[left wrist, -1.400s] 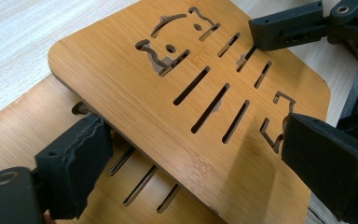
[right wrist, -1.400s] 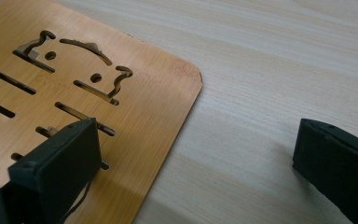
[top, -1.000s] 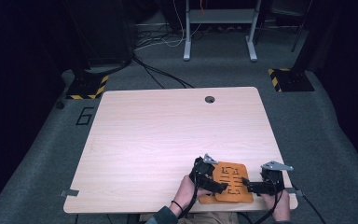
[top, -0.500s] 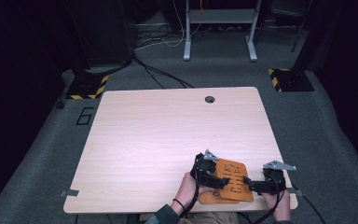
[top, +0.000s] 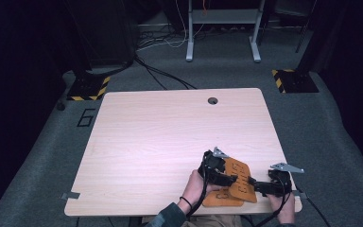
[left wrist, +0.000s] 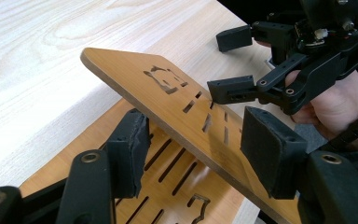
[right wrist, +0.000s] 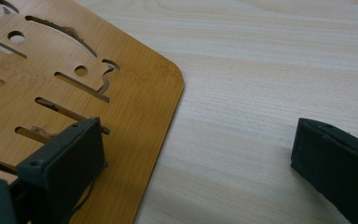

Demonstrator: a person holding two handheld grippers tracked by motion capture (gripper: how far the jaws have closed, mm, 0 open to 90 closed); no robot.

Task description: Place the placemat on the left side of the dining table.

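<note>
Two thin orange-brown wooden boards with slots cut through them sit at the table's (top: 170, 137) near edge, at about 5 o'clock from its middle. The lower board (left wrist: 168, 186) lies flat on the light wood top. The upper board (left wrist: 182, 107) is tilted, its far rounded corner lifted clear of the table and its near part crossing over the lower one.

The left gripper (left wrist: 196, 144) has its jaws spread apart on either side of the tilted board; the left pad is at the board's lower face, the right pad stands off from its upper face, so it is not clamped. In the high view this gripper (top: 216, 169) is at 9 o'clock of the boards, held by a hand (top: 194, 185).

The right gripper (right wrist: 200, 158) is wide open, one jaw over the slotted board, the other above bare table. From above, it (top: 257, 185) lies at 3 o'clock of the boards.

A round hole (top: 212, 100) sits near the table's far edge, at 12 o'clock.
</note>
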